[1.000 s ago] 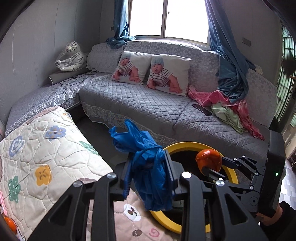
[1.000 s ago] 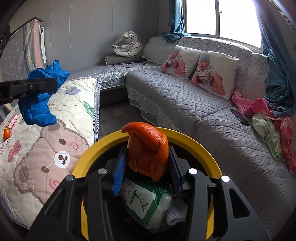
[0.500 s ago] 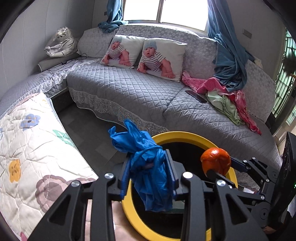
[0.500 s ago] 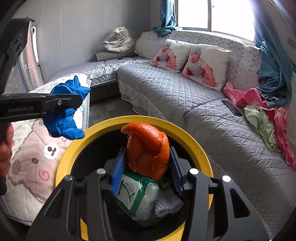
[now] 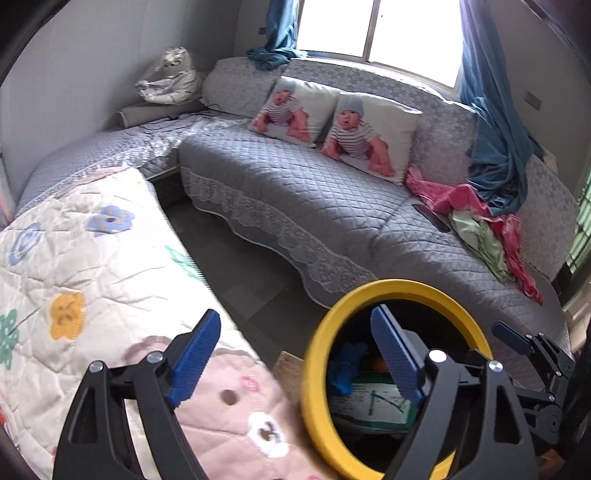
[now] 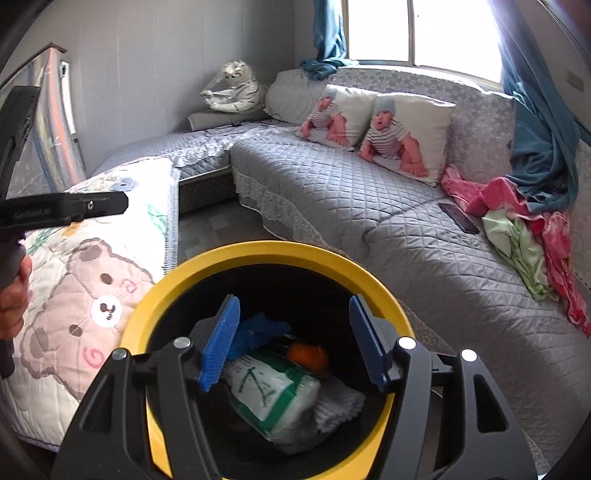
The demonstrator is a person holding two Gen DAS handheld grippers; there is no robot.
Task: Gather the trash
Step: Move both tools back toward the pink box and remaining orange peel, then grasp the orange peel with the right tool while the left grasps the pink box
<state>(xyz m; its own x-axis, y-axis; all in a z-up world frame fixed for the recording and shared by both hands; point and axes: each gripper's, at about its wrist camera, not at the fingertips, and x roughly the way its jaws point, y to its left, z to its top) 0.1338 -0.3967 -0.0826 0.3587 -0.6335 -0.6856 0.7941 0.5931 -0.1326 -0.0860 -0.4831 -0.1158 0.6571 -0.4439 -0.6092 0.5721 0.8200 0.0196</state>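
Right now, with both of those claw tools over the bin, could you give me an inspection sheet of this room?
Surface: cream quilted cover with bear and flower patterns, beside the bin.
Job's things: yellow-rimmed black bin holds a crumpled blue glove, orange peel and a green-and-white wrapped pack.
Clutter: pink and green clothes and a dark phone on the grey quilted sofa.
Grippers: left gripper and right gripper have just been opening; jaws apart, nothing between them.
Cables: thin dark cable on the far sofa section.
Surroundings: two baby-print cushions, blue curtains, bright window.
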